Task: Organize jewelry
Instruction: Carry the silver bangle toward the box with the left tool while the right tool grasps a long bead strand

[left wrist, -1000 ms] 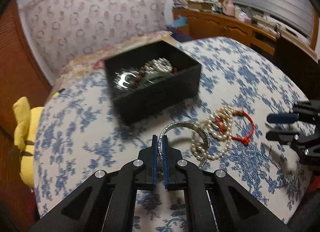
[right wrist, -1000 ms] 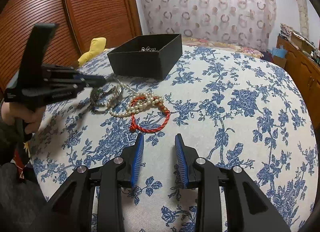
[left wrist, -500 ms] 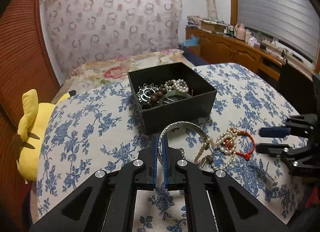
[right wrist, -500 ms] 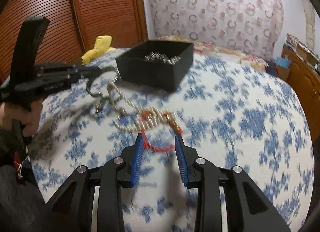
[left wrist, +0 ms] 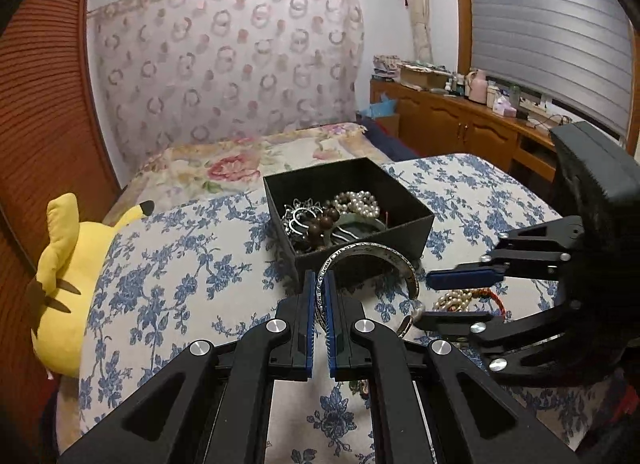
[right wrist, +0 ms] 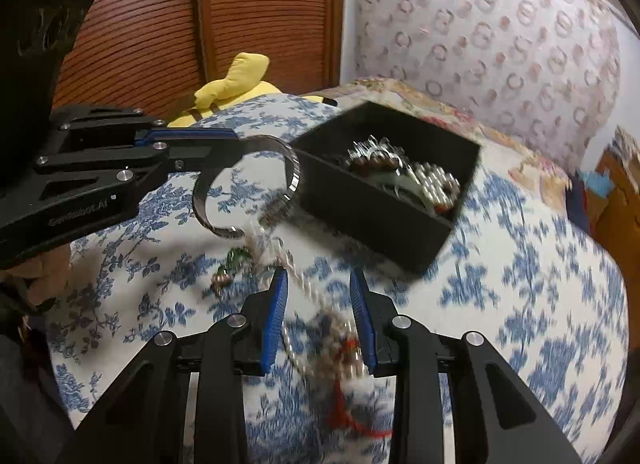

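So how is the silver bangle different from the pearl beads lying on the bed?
The silver bangle is one stiff metal band with an open gap; the pearl beads are many small round beads in a floppy pile. The bangle is lifted, pinched in the left gripper; the pearl beads lie on the flowered bedspread, between the open fingers of the right gripper. Both are outside the black box.

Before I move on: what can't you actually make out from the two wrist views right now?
- Pearl strand and red cord: motion-blurred in the right wrist view; snagging on the silver bangle cannot be told.
- Same pile in the left wrist view: largely hidden behind the right gripper.
- Black box: its near wall hides the bottom; contents overlap.
- Small green piece: too small and blurred to identify.
- Left gripper: its pads cover the clamped stretch of the bangle.
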Available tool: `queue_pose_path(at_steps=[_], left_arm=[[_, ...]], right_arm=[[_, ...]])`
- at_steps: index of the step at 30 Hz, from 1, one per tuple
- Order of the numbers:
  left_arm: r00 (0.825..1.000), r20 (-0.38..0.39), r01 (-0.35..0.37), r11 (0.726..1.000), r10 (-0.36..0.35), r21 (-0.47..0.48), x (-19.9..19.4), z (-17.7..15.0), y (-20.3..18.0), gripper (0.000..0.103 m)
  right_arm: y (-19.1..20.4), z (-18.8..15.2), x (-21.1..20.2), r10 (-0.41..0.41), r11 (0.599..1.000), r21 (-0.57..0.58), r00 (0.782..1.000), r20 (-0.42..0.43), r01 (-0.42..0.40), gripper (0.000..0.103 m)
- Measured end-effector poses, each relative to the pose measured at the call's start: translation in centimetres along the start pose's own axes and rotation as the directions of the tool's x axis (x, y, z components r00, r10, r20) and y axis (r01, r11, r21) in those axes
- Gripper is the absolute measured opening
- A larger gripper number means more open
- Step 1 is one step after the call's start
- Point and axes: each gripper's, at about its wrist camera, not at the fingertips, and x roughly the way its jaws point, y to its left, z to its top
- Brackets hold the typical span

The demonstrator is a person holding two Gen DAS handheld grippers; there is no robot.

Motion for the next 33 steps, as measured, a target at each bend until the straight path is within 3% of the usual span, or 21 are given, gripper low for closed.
queue_pose_path(at_steps=[8, 18, 20, 22, 24, 28, 33], left_arm=[[1.0, 0.022, -0.007, 1.0, 0.007, -0.015, -0.5, 0.1, 1.0, 0.004], [1.0, 0.014, -0.016, 0.999, 0.017, -0.037, -0.5, -0.5, 2.1, 0.004], [1.0, 0.014, -0.016, 0.999, 0.017, -0.039, -0.5, -0.5, 2.1, 0.004], [1.0, 0.015, -0.017, 0.999, 0.017, -0.042, -0.5, -0.6, 2.2, 0.004], [1.0, 0.018, -0.017, 0.999, 0.018, -0.045, -0.5, -0.5, 2.2, 0.004], [0.999, 0.026, -0.019, 0.998, 0.02, -0.055, -0.7, -0.5, 2.4, 0.004], [0.999, 0.046, -0.023, 0.998, 0.026, -0.063, -1.3, 0.2, 2.7, 0.004]], right_arm=[[-0.6, -0.5, 1.2, 0.053, 0.998, 0.034, 0.997, -0.062, -0.051, 0.035], [-1.2, -0.4, 2.7, 0.043, 0.999, 0.035, 0.994, -0.103, -0.04, 0.034], [-1.0, -0.2, 2.9, 0.025, 1.0, 0.011, 0.994, -0.107, -0.024, 0.029], [-0.6, -0.2, 2.9, 0.044, 0.999, -0.006, 0.993, -0.108, -0.045, 0.013], [-0.2, -0.3, 2.8, 0.051, 0.998, -0.023, 0.993, -0.108, -0.054, 0.006], [-0.2, -0.3, 2.2, 0.052, 0.999, -0.006, 0.994, -0.096, -0.052, 0.005], [-0.5, 0.9, -1.4, 0.025, 0.999, 0.023, 1.0, 0.004, -0.025, 0.005]])
